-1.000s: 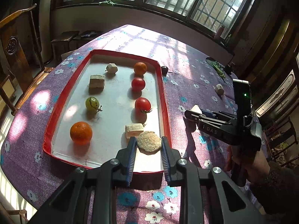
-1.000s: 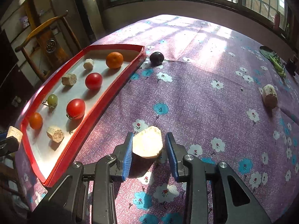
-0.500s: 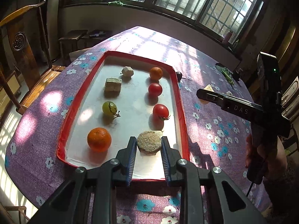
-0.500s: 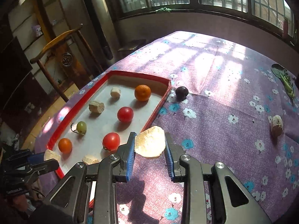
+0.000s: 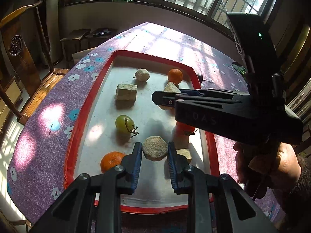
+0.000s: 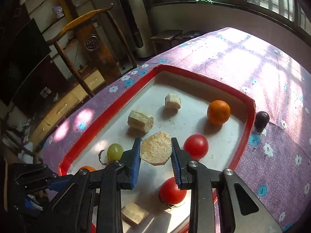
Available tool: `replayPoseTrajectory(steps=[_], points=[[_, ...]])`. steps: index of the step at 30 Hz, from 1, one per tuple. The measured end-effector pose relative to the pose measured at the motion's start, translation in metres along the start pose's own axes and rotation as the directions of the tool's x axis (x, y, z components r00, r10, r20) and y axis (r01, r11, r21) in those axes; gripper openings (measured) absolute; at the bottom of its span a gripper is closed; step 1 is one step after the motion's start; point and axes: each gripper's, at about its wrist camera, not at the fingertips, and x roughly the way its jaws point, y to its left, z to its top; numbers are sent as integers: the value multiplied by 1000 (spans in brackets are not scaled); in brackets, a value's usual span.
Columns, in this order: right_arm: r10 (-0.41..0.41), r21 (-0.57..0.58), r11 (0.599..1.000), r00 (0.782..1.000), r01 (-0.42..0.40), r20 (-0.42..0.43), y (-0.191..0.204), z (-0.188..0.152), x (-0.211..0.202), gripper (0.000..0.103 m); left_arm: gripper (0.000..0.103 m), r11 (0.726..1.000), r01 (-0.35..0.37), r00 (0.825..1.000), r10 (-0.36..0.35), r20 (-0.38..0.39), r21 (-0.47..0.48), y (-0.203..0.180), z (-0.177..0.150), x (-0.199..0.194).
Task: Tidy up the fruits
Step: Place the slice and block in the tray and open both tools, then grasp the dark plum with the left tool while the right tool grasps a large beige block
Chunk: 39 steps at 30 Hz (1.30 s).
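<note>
In the left wrist view, the left hand-held gripper (image 5: 154, 162) is closed on a round, rough beige cut piece (image 5: 155, 150), pinched between its blue pads above the near end of the red-rimmed white tray (image 5: 81, 114). Just left of the black fingers sits a near orange mandarin (image 5: 110, 160); just right lies a small pale block (image 5: 184, 154), partly hidden. Farther in, a green grape with a dry stem (image 5: 124, 123) rests left of centre, and a red tomato (image 5: 184, 129) shows under the other tool. Beyond these lie a tan rectangular chunk (image 5: 126, 95), a pale angular chunk (image 5: 142, 74) and a far orange mandarin (image 5: 175, 75) near the far rim.

The right hand-held gripper (image 5: 165, 99), held in a person's hand (image 5: 272, 165), reaches in from the right above the tray's middle. In the right wrist view its jaws are clamped on a flat, pale hexagonal slice (image 6: 156, 148), held clear of the tray floor. A second red tomato (image 6: 196, 146) sits just right of it.

A dark purple plum (image 6: 261, 118) stands on the purple flowered tabletop (image 6: 272, 89), touching the outside of the far right corner of the tray.
</note>
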Motion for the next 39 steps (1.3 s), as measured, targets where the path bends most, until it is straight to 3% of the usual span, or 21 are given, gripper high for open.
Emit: replayPoseTrajectory(steps=[15,31,39], points=[[-53,-59,997,998,51,-30,-1,0,17,27,28,1000,-8,999,9,-48,24,0,5,35],[-74,-123,990,997,70,-29,7,-5,23,27,28,995,-31,999,34,-29,92,-12,1,40],[-85,-125,989,996,81,-31,9,-7,22,32,40,995,-45,999,48,-24,89,-14,0,36]])
